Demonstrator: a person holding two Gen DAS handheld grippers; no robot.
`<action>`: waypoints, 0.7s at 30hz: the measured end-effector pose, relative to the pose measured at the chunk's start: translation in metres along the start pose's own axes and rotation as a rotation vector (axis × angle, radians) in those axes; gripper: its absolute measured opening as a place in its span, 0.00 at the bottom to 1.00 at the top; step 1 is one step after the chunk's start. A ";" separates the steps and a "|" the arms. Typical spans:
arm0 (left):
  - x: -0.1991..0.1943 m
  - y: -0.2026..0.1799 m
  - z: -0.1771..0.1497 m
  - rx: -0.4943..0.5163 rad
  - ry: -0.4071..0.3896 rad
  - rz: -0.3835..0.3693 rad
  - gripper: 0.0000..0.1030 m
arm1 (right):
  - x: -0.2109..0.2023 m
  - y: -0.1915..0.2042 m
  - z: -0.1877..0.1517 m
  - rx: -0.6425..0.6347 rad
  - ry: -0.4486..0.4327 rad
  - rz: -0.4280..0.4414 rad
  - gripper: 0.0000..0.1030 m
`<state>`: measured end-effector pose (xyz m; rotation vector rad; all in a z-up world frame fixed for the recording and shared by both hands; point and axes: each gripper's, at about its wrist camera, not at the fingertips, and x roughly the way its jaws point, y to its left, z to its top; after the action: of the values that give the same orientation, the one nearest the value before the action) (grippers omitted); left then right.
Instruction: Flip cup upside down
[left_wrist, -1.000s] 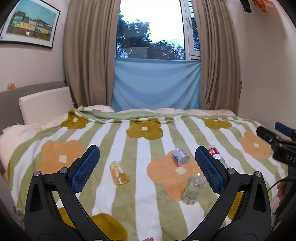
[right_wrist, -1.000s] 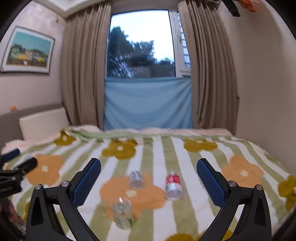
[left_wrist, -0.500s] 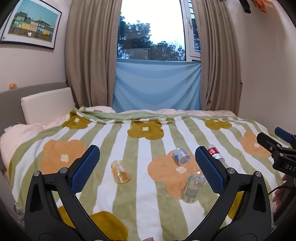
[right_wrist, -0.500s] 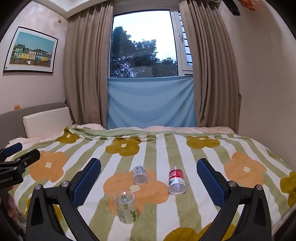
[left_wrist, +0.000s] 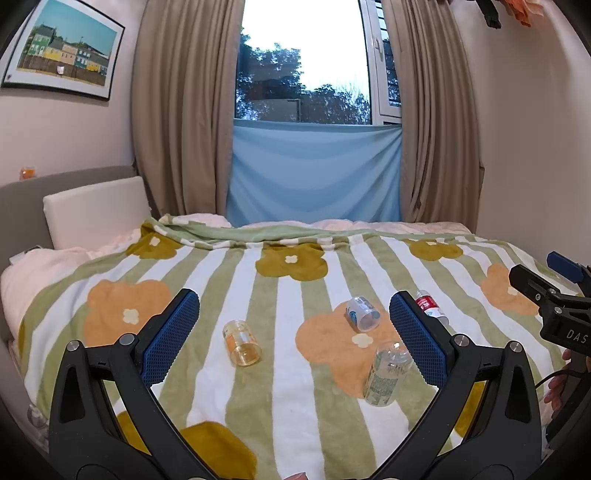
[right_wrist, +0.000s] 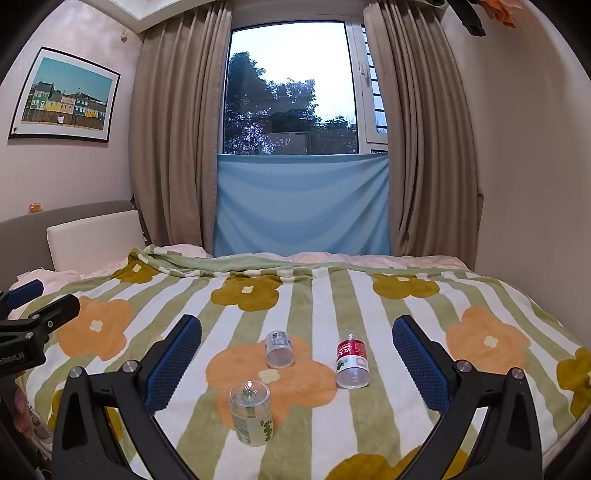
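On the bed (right_wrist: 369, 435), over the striped flower blanket (left_wrist: 295, 387), you've got 4 clear cups spread out. Your left hand-held gripper (left_wrist: 294, 336) hangs above the blanket w/ jaws wide apart, nothing between them. Your right hand-held gripper (right_wrist: 296, 354) is the same: jaws spread, holding nothing.

Green-print cup (right_wrist: 251, 413) stands mouth-down, closed end up, nearest you in the right wrist view, on the edge of an orange flower. Blue-label cup (right_wrist: 279, 349) lies on its side just behind it, mouth toward you. Red-label cup (right_wrist: 351, 360) also lies on its side, to the right of that one, mouth toward you. Yellow-tinted cup (left_wrist: 241, 342) lies on its side, well apart to the left, on a white stripe btw your left gripper's fingers in the left wrist view. None touch each other or a gripper.
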<state>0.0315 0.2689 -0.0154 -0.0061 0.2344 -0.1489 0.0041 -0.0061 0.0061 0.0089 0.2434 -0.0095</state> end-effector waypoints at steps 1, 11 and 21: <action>0.000 0.000 0.000 0.001 -0.001 0.000 1.00 | 0.000 0.000 0.000 0.000 0.000 0.000 1.00; -0.001 0.000 0.002 0.003 -0.006 0.001 1.00 | -0.002 -0.001 0.003 0.005 -0.004 -0.005 1.00; -0.002 0.000 0.003 0.004 -0.009 0.001 1.00 | -0.001 -0.003 0.004 0.005 -0.003 -0.010 1.00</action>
<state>0.0303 0.2688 -0.0118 -0.0025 0.2251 -0.1488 0.0043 -0.0095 0.0104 0.0130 0.2408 -0.0204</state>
